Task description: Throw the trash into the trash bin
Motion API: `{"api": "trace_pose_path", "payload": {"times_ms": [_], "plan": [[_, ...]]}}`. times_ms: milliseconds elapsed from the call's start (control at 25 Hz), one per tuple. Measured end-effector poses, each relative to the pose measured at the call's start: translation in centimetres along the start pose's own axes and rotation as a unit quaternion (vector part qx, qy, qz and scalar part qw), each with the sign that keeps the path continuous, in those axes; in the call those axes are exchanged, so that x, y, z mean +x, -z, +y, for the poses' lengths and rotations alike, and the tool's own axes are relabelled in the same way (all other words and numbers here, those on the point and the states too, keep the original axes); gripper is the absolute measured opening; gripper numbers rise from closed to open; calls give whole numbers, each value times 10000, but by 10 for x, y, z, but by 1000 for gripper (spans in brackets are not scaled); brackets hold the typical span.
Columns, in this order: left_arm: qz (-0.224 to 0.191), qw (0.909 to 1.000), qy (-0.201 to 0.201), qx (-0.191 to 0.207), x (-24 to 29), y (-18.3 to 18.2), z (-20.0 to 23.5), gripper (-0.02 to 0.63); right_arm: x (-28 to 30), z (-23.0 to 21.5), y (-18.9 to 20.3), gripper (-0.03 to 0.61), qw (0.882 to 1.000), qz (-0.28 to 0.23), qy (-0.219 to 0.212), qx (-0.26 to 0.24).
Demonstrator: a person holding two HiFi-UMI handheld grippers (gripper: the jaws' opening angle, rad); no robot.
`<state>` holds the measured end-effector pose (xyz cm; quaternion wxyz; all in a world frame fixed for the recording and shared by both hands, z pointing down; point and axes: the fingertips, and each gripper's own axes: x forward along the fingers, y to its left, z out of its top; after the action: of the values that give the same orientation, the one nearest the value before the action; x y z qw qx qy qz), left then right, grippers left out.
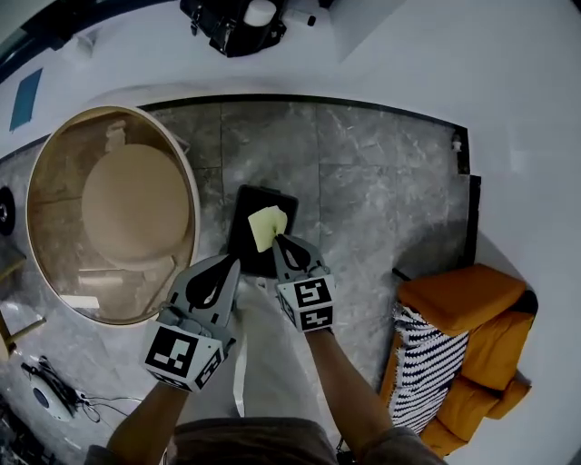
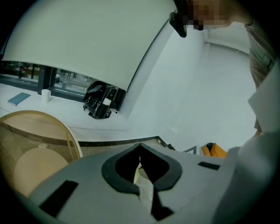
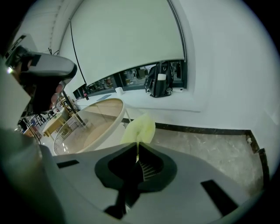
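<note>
A black square trash bin [image 1: 243, 234] stands on the grey marble floor just ahead of both grippers. My right gripper [image 1: 278, 240] is shut on a pale yellow paper [image 1: 268, 225], which hangs over the bin's opening; in the right gripper view the yellow paper [image 3: 139, 129] sticks up past the closed tips of the right gripper [image 3: 138, 148]. My left gripper [image 1: 236, 262] is beside it at the bin's near left edge. In the left gripper view, the left gripper [image 2: 140, 148] is shut on a pale paper scrap [image 2: 143, 186]. The bin is hidden in both gripper views.
A round glass-topped table [image 1: 54, 136] stands to the left of the bin. An orange armchair [image 1: 472, 300] with a striped cushion [image 1: 422, 363] is at the right. A black bag [image 1: 236, 23] sits on the white ledge beyond. Cables [image 1: 54, 395] lie at lower left.
</note>
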<state>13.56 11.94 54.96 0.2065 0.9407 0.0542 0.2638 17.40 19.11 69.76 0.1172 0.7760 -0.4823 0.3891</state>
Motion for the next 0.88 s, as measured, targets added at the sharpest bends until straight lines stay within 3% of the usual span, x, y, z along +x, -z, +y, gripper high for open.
{"api": "trace_pose_path", "payload": {"times_ms": [280,640,800,880], "plan": [[195,9996,78,-196,22,47,10,20,30,-7,59,29,9994,340,-28,11],[264,9992,103,-281,29,61,13,20,53,-11,90,34,9984,565,-58,-9],[280,9991,130,-307,30,65,13,20,59,-11,94,240,9983,574,-63,88],[260,9991,125,-319,29,66,14,20,61,-10,97,306,9981,598,-73,124]]}}
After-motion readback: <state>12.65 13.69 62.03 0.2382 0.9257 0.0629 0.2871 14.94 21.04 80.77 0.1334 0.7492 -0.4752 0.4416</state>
